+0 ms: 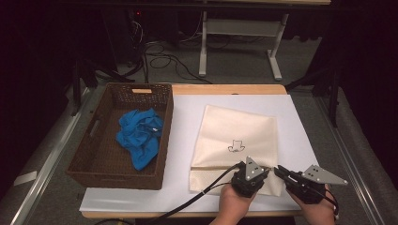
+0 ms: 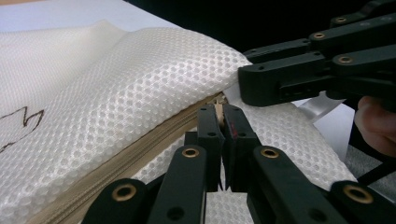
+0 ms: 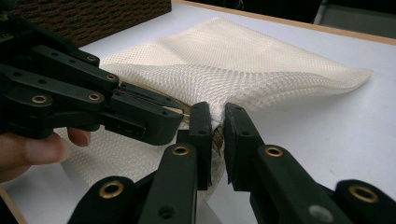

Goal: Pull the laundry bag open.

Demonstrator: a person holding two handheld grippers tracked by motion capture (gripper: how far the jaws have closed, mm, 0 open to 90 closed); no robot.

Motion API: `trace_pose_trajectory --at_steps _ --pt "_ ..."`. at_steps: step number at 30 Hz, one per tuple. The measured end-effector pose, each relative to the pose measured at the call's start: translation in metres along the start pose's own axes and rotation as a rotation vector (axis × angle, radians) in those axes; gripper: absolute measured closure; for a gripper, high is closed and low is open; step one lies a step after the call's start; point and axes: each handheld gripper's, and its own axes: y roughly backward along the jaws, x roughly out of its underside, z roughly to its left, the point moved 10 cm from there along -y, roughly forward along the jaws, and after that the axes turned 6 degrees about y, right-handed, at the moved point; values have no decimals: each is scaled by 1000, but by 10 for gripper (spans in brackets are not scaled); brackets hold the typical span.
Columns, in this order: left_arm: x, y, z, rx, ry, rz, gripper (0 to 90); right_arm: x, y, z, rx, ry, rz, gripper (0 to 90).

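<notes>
A cream mesh bag (image 1: 234, 136) with a small black drawing lies flat on the white table cover. Its tan zipper (image 2: 140, 158) runs along the near side. My left gripper (image 1: 268, 171) is shut on the small tan zipper pull at the zipper's right end (image 2: 223, 112). My right gripper (image 1: 278, 171) meets it from the right and is shut on the bunched mesh at the bag's near right corner (image 3: 217, 116). The two sets of jaws almost touch; the left gripper (image 3: 180, 122) shows in the right gripper view and the right gripper (image 2: 243, 84) in the left gripper view.
A brown wicker basket (image 1: 117, 93) stands at the table's left with a crumpled blue cloth (image 1: 141, 136) inside. The white cover (image 1: 300, 140) has bare room to the bag's right and behind it. A table frame and cables lie on the floor beyond.
</notes>
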Motion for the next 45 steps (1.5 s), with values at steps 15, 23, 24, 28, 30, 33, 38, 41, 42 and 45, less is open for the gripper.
trace_pose_trajectory --at_steps 15,23,24,28,30,33,38,41,42,45 --pt "0 3 3 -7 32 8 872 0 0 2 -8 5 1 848" --pt "-2 2 0 -21 29 22 872 0 1 0 -5 -11 -7 850" --pt "-2 2 -2 -25 16 24 872 1 1 0 -2 -15 -4 850" --pt "-1 5 -6 -25 -17 19 873 2 0 -2 2 -22 -2 849" --pt "0 6 -7 -24 -19 18 872 1 0 -2 5 -17 -1 849" --pt "0 6 -6 -24 -18 17 872 1 0 -1 5 -12 1 850" --pt "0 5 -1 -32 4 14 872 1 -1 1 1 -3 -2 849" --pt "1 3 4 -45 33 16 872 1 -1 3 -2 1 7 850" --pt "1 3 7 -68 38 13 873 1 -1 3 3 7 8 851" --pt "3 7 21 -74 97 9 873 0 2 -1 15 -7 -6 852"
